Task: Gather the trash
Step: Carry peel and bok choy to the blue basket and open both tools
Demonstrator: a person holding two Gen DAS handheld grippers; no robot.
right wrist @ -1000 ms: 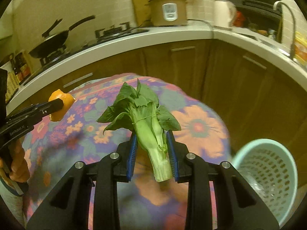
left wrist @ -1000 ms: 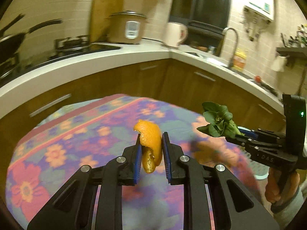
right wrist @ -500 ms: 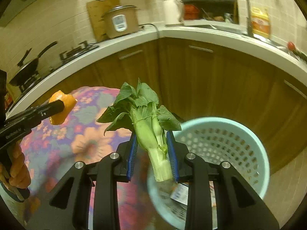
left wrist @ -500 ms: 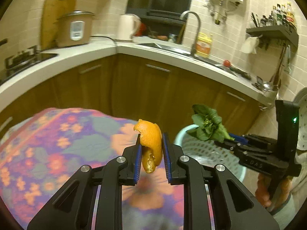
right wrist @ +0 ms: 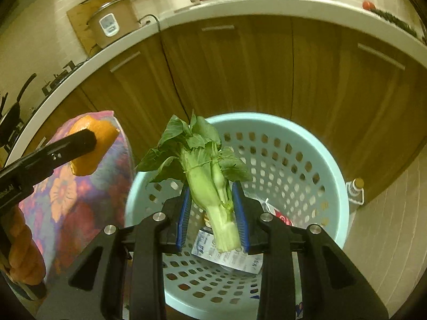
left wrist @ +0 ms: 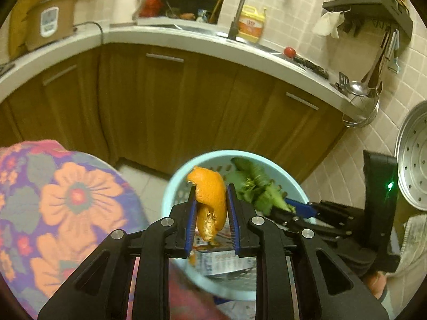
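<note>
My left gripper point(left wrist: 209, 200) is shut on a curled orange peel point(left wrist: 210, 200) and holds it above the near rim of a light blue perforated waste basket point(left wrist: 170, 186). My right gripper point(right wrist: 212, 205) is shut on a bunch of green leafy vegetable point(right wrist: 205, 170) and holds it upright over the same basket point(right wrist: 307, 144). In the left wrist view the vegetable point(left wrist: 256, 186) hangs over the basket from the right. In the right wrist view the peel point(right wrist: 93, 149) shows at the left, beside the basket. Paper wrappers point(right wrist: 226, 256) lie in the basket's bottom.
A table with a flowered cloth point(left wrist: 66, 208) stands left of the basket. Brown cabinets point(left wrist: 186, 106) under a white counter point(left wrist: 186, 37) curve behind it. A rice cooker point(right wrist: 112, 24), a sink tap point(left wrist: 234, 2) and a small bottle on the floor point(right wrist: 356, 189) are around.
Both grippers have swung right, from over the flowered table to above the blue basket, each still holding its item. The basket now fills the lower middle of both views.
</note>
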